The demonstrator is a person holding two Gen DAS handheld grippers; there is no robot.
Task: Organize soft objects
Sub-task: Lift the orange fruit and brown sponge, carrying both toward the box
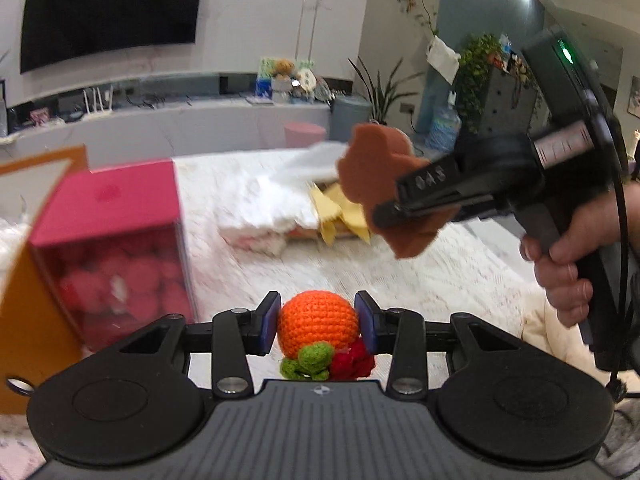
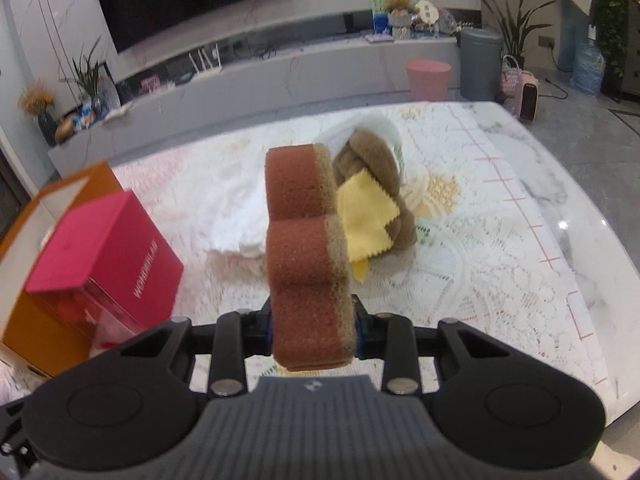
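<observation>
— What does the left gripper (image 1: 317,322) hold?
— An orange crocheted ball (image 1: 318,320), pinched between its pads.
— And opposite?
— The right gripper (image 1: 394,210) clamps a brown sponge (image 1: 370,168) above the white cloth (image 1: 272,204).

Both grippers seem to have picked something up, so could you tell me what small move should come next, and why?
Probably carry both toward the orange box at left: the left gripper clamps the orange crocheted ball and the right gripper clamps the brown lobed sponge, both clear of the white lace cloth.
</observation>
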